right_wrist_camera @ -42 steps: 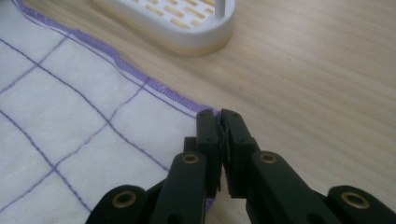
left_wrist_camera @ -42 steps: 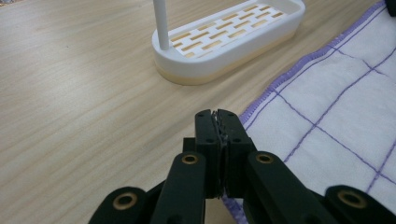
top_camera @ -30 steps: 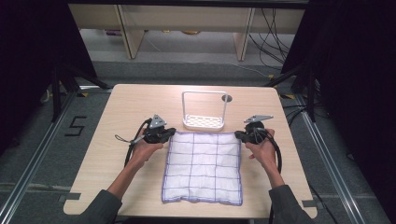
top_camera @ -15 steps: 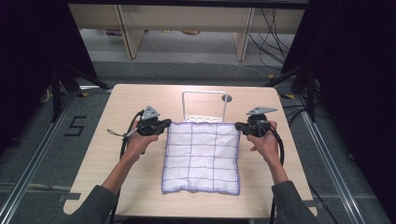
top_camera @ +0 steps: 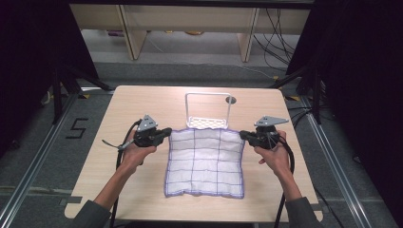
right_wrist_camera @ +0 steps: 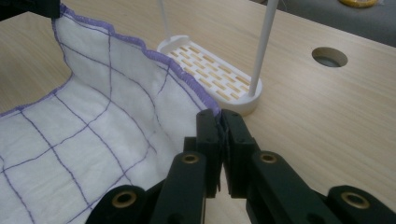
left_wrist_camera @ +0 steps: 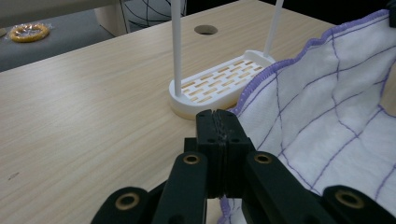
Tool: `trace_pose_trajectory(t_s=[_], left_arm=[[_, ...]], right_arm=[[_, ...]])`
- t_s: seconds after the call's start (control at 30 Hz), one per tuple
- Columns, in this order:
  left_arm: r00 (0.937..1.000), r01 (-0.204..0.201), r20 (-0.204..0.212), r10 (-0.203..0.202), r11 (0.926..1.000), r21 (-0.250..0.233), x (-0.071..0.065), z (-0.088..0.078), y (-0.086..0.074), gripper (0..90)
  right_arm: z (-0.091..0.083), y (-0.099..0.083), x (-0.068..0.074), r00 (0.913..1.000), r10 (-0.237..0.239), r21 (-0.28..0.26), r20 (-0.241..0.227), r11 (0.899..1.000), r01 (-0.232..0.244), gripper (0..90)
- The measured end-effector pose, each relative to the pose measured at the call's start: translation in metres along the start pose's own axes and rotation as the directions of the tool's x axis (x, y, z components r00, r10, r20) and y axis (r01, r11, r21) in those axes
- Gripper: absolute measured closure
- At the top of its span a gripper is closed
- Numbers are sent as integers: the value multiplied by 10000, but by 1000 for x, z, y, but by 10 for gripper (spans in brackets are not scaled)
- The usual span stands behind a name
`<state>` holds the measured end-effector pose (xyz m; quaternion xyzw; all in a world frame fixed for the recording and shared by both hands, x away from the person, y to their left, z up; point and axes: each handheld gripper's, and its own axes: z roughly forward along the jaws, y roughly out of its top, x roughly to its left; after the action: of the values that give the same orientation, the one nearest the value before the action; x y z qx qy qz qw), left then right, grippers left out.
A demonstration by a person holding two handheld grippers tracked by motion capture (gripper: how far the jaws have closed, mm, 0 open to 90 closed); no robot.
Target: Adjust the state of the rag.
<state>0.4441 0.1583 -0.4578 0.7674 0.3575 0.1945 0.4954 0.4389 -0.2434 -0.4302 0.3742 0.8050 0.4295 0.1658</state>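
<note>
In the high view, a white cloth (top_camera: 205, 161) with a purple grid and purple hem lies spread on the middle of the wooden table (top_camera: 142, 102). Its far edge is raised off the wood between the two grippers, while its near edge rests on the table. The left gripper (top_camera: 165, 133) pinches the far left corner, and the right gripper (top_camera: 243, 136) pinches the far right corner. A white rack (top_camera: 208, 112) with a slotted base and a tall wire loop stands just behind the cloth's far edge. In the left gripper view, the black jaws are clamped together on the cloth's hem (left_wrist_camera: 327, 126), and the fabric hangs away to the right. The rack's base (left_wrist_camera: 219, 84) sits on the table just beyond the jaws, near a round hole (left_wrist_camera: 205, 30) in the tabletop. In the right gripper view, the jaws are closed on the purple hem at the corner of the cloth (right_wrist_camera: 93, 126), which sags to the left. The rack (right_wrist_camera: 212, 74) stands close behind the jaws.
</note>
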Motion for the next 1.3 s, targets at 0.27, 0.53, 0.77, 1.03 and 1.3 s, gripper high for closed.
trace_pose_trajectory(t_s=[0.27, 0.53, 0.77, 1.03, 1.3], left_arm=[[9992, -292, 280, 296, 9995, -129, -15, -25, -10, 885], [9972, -419, 609, 443, 9983, -401, -35, -56, -18, 885], [9937, -539, 959, 576, 9977, -408, -56, -77, -35, 885], [9870, -894, 1366, 850, 9956, 264, -69, -87, -64, 885], [9848, -1188, 1372, 1068, 9895, 826, -75, -78, -81, 881]], right_arm=[[-14, -9, 17, 9995, -283, 37, -152, 9996, 283, 868], [-36, -20, 39, 9977, -537, -194, -409, 9984, 529, 869], [-47, -35, 50, 9951, -820, -180, -543, 9965, 812, 868], [-51, -54, 64, 9925, -971, 317, -747, 9945, 997, 864], [-45, -80, 69, 9894, -918, 1059, -1126, 9889, 1038, 856]])
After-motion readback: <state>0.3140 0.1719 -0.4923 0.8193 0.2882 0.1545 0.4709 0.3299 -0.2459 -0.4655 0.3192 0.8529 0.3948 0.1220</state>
